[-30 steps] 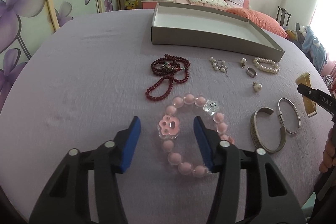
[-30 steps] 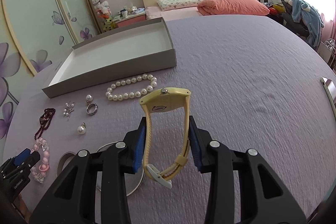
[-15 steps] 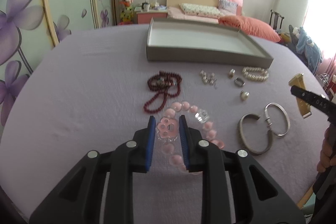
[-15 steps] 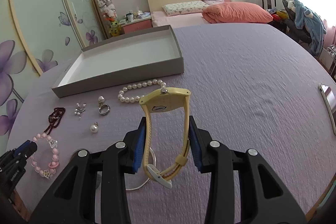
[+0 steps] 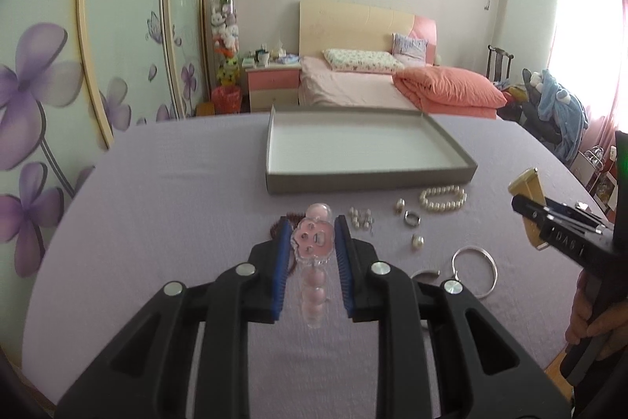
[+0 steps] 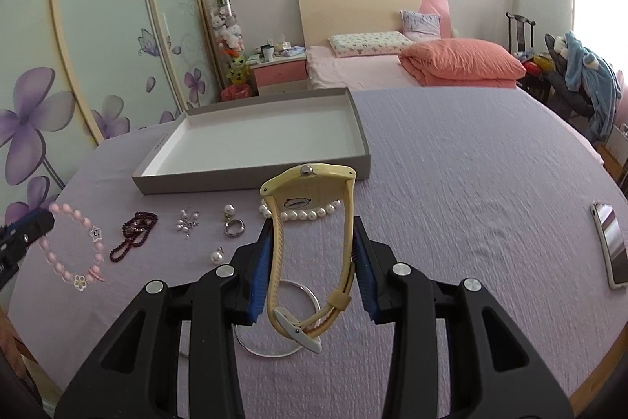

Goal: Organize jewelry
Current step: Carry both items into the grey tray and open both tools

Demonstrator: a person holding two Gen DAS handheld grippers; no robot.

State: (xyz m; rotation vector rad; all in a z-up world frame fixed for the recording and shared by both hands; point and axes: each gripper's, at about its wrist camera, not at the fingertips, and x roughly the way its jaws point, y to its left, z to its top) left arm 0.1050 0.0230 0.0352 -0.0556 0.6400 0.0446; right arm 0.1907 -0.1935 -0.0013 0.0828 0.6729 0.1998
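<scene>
Between the left gripper's (image 5: 313,239) blue ribbed fingers (image 5: 283,262) a pink bracelet (image 5: 314,258) is clamped by its glossy paw-shaped charm, round translucent beads hanging below, clear of the lilac desk (image 5: 165,207). The right gripper's (image 6: 312,264) fingers are clamped on a pale yellow watch (image 6: 310,222), its smooth strap looped and buckled. Beyond both sets of fingers lies a shallow grey tray (image 6: 251,179); before it pearls (image 5: 442,198), a ring (image 6: 234,227) and dark red beads (image 6: 135,232) rest on the cloth.
</scene>
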